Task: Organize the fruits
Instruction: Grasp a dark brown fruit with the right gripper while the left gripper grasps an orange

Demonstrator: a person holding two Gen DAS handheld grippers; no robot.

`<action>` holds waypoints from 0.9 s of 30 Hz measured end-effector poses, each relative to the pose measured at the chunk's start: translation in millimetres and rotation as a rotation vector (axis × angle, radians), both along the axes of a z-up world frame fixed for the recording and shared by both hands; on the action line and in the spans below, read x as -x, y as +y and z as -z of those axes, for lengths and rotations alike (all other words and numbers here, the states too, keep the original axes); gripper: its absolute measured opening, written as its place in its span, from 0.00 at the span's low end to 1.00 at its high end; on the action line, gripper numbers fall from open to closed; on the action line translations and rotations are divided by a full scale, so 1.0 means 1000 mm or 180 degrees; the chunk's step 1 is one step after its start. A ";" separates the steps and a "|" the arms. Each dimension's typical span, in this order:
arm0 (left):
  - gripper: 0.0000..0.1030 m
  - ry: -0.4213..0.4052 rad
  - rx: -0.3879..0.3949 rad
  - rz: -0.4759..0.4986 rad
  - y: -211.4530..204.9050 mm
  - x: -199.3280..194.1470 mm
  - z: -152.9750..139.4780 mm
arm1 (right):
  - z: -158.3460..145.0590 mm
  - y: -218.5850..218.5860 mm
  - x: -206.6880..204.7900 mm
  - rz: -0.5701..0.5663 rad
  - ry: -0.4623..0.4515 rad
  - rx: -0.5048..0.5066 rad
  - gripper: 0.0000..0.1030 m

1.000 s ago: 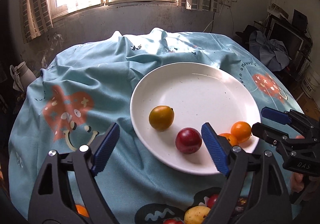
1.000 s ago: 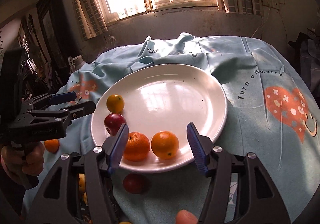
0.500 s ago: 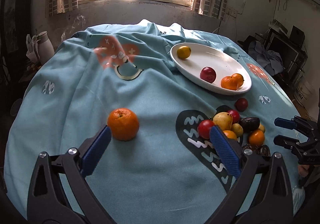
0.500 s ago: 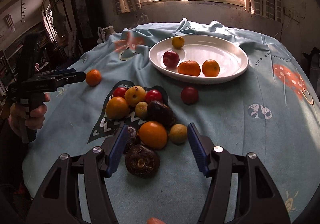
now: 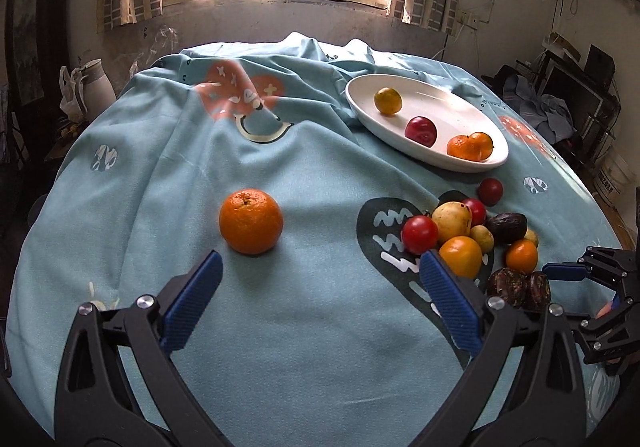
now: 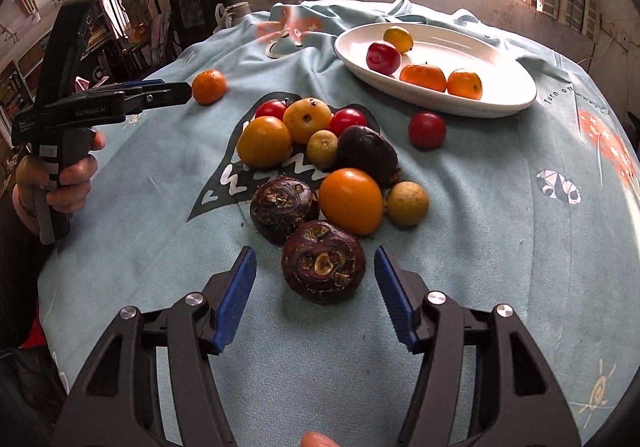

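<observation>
Left gripper (image 5: pixel 320 283) spread wide, having just opened to full width, nothing between its blue pads, just short of a lone orange (image 5: pixel 251 221) on the blue tablecloth (image 5: pixel 160 167). Further right, a pile of fruit (image 6: pixel 320 159) on the cloth. Right gripper (image 6: pixel 316 275) about half open, empty, a dark brown fruit (image 6: pixel 323 261) just ahead of its tips, pads not touching. Beyond, a white plate (image 6: pixel 500 95) with four fruits, one red fruit (image 6: pixel 427 130) just beside its rim
</observation>
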State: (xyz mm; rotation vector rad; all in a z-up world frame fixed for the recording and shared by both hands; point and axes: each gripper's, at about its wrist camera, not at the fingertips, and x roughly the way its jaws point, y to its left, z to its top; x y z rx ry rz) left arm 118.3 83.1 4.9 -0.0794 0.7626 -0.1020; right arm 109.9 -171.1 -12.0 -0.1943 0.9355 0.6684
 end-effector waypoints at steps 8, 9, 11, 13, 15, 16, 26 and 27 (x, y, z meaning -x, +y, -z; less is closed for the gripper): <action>0.98 0.0016 -0.0016 -0.0001 -0.001 -0.001 0.001 | 0.007 0.000 -0.003 0.0051 0.0018 0.0073 0.45; 0.98 0.0019 -0.0023 0.0001 -0.001 -0.001 0.001 | 0.007 0.000 -0.002 0.0031 0.0025 0.0053 0.43; 0.98 0.0029 -0.0058 -0.0001 -0.002 -0.002 0.002 | 0.007 0.000 -0.001 0.0025 0.0015 0.0071 0.42; 0.98 0.0046 -0.0110 -0.0026 -0.002 -0.003 0.004 | 0.005 -0.004 -0.003 0.0032 0.0078 0.0009 0.41; 0.98 0.0078 -0.0127 -0.0046 -0.001 -0.005 0.007 | 0.002 -0.011 -0.004 0.0065 0.0185 -0.0176 0.41; 0.98 0.0088 -0.0130 -0.0059 -0.001 -0.006 0.008 | 0.000 -0.014 -0.005 0.0082 0.0225 -0.0265 0.41; 0.79 0.0159 -0.0082 -0.0332 0.021 -0.032 0.016 | -0.009 -0.030 -0.005 0.0280 0.0241 -0.0497 0.41; 0.76 0.0199 -0.0063 -0.0325 0.022 -0.036 0.019 | -0.008 -0.030 -0.005 0.0281 0.0245 -0.0497 0.41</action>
